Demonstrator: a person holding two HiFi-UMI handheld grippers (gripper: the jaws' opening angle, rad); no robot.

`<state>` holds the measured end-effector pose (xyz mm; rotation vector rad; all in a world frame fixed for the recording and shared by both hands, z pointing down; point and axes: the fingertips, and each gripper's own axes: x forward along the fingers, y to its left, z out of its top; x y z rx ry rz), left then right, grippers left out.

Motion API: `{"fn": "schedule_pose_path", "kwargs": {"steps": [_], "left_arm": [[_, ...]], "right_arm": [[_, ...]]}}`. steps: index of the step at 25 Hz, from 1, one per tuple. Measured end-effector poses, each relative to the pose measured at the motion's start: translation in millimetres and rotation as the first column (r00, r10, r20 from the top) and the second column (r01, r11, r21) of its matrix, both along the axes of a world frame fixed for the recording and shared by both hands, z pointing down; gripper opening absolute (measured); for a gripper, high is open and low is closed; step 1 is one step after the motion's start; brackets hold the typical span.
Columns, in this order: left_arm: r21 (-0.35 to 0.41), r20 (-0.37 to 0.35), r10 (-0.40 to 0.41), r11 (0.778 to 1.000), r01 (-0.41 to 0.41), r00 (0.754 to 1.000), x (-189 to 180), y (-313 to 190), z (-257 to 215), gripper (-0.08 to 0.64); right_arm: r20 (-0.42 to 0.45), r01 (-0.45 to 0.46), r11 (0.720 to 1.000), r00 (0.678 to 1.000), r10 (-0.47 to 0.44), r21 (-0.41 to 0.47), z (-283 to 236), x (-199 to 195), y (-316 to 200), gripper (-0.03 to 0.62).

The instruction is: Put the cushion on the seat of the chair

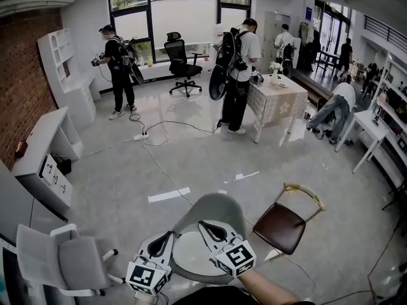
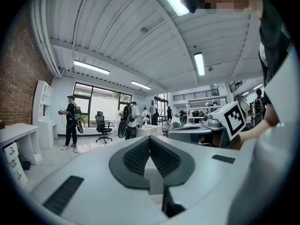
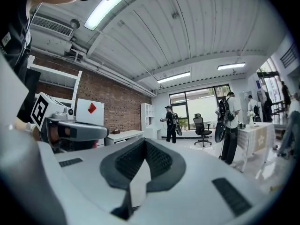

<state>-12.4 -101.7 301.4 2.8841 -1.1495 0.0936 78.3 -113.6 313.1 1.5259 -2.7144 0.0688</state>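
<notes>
Fingers [image 2: 136, 156] of the left gripper [image 1: 168, 236] and the right gripper [image 1: 204, 225] are pressed together, empty, both level. Below, between them, the pale round cushion [image 1: 191, 254] lies on the grey chair [image 1: 219, 208] seat, a brown chair [image 1: 280, 226] nearby.

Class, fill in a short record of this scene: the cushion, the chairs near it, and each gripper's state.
cushion: pale, round, seemingly lying on the grey chair's seat
grey chair: directly below both grippers in the head view
brown chair: to the right of the grey chair, seat bare
left gripper: jaws together, nothing between them
right gripper: jaws together, nothing between them
</notes>
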Motion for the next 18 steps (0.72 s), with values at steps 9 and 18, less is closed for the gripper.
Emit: {"fn": "schedule_pose_path", "kwargs": {"steps": [9, 18], "left_arm": [[-0.017, -0.002, -0.011, 1.000, 0.011, 1.000, -3, 6, 8, 0.012], [-0.027, -0.006, -0.026, 0.999, 0.026, 1.000, -2, 0, 12, 0.012]], "right_arm": [[0.005, -0.011, 1.000, 1.000, 0.011, -0.003, 3, 4, 2, 0.008], [0.005, -0.015, 1.000, 1.000, 0.015, -0.010, 7, 10, -5, 0.008]]}}
